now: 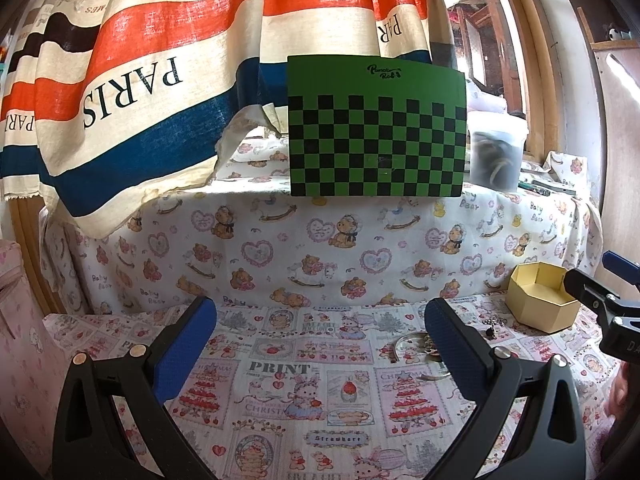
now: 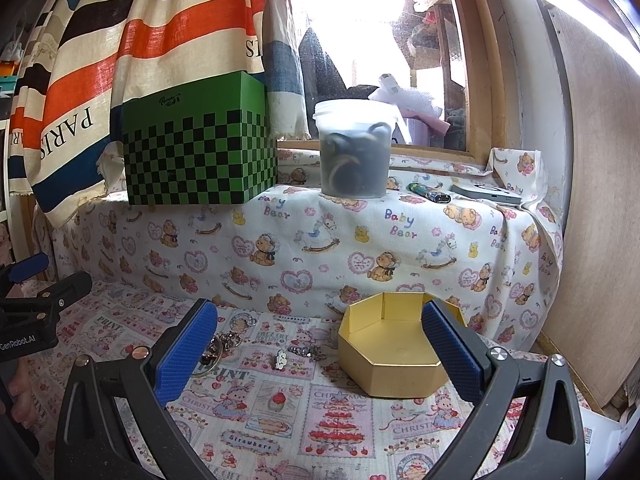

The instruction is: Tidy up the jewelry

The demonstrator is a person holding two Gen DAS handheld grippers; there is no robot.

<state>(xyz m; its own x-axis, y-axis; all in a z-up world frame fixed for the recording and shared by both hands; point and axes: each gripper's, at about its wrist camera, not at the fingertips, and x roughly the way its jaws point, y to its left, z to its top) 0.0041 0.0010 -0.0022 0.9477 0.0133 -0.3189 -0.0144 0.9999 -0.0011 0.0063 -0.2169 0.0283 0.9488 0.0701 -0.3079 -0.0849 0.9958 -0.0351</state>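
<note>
An open, empty gold octagonal box (image 2: 390,354) sits on the patterned cloth; it also shows at the right in the left wrist view (image 1: 542,298). Jewelry lies left of it: a small white charm (image 2: 281,359), a silver chain (image 2: 308,351), and rings and bangles (image 2: 218,346) partly behind my right gripper's left finger. In the left wrist view a bangle (image 1: 408,342) lies by the right finger. My left gripper (image 1: 320,344) is open and empty above the cloth. My right gripper (image 2: 320,354) is open and empty, with its right finger in front of the box.
A green checkered box (image 2: 196,152) and a translucent tub (image 2: 354,148) of dark items stand on the raised cloth-covered ledge. A lighter (image 2: 428,193) and a grey phone (image 2: 486,195) lie there too. A striped curtain (image 1: 140,80) hangs at left. A wooden panel (image 2: 592,220) is at right.
</note>
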